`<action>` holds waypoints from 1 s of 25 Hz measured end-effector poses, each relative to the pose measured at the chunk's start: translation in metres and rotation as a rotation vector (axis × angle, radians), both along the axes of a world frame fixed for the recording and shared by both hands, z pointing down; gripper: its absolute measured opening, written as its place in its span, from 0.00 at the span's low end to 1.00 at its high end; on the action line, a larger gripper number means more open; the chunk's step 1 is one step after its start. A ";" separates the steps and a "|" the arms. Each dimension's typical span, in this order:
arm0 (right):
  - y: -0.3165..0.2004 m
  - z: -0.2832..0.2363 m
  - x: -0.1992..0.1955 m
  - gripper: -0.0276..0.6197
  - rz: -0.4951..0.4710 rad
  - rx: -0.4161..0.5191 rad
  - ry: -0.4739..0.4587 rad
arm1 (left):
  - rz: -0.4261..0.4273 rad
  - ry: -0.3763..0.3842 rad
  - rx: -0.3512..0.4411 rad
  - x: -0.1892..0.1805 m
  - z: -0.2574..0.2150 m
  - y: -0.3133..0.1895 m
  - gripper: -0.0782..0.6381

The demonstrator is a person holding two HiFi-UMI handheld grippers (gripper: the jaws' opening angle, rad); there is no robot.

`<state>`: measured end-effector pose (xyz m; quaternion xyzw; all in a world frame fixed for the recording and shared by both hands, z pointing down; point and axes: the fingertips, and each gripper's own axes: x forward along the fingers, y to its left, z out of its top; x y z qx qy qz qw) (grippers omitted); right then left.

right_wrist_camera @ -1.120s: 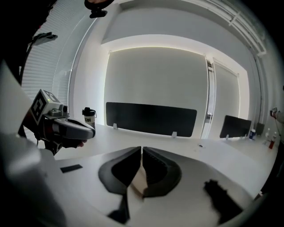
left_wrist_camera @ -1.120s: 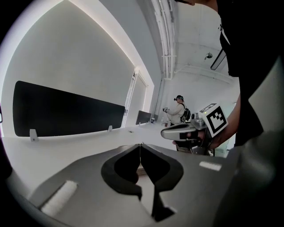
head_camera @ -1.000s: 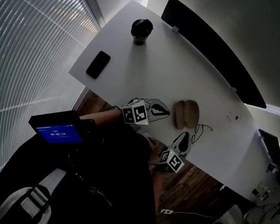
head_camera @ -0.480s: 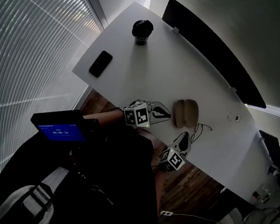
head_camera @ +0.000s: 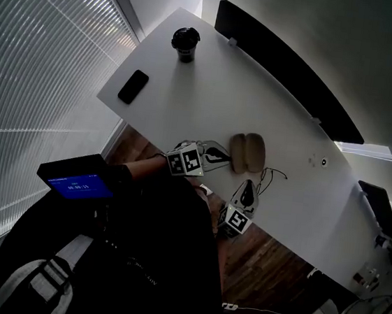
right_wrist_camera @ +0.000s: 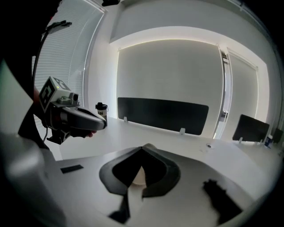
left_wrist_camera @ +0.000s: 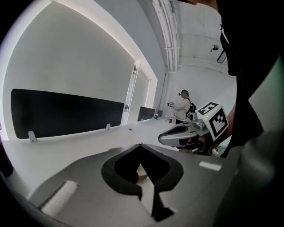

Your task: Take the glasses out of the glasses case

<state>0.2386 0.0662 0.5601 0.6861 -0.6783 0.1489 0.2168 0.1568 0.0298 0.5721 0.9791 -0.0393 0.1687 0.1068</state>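
Head view: tan glasses case point(head_camera: 247, 152) lies on white table point(head_camera: 212, 77), near edge, just beyond both grippers. Left gripper point(head_camera: 231, 157) & right gripper point(head_camera: 250, 184): tips pressed together, nothing held. Case prob. light, stiff shell: pin body w/ one, lift lid edge w/ other. Contents not visible; glasses prob. fragile, so take by frame.

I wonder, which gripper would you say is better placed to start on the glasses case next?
Left, probably. The left gripper has its shut tips right beside the tan glasses case, while the right gripper, also shut, sits a little short of the case's near end. Either must open first.
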 end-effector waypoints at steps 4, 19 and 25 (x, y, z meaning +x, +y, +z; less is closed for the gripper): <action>0.012 0.003 0.023 0.05 -0.047 -0.019 0.001 | -0.057 -0.007 -0.002 0.022 -0.006 0.007 0.12; 0.050 0.015 0.134 0.05 -0.142 0.025 -0.088 | -0.168 -0.122 -0.053 0.084 0.017 0.073 0.12; 0.074 0.030 0.174 0.05 -0.138 0.004 -0.097 | -0.192 -0.153 -0.051 0.091 0.020 0.096 0.12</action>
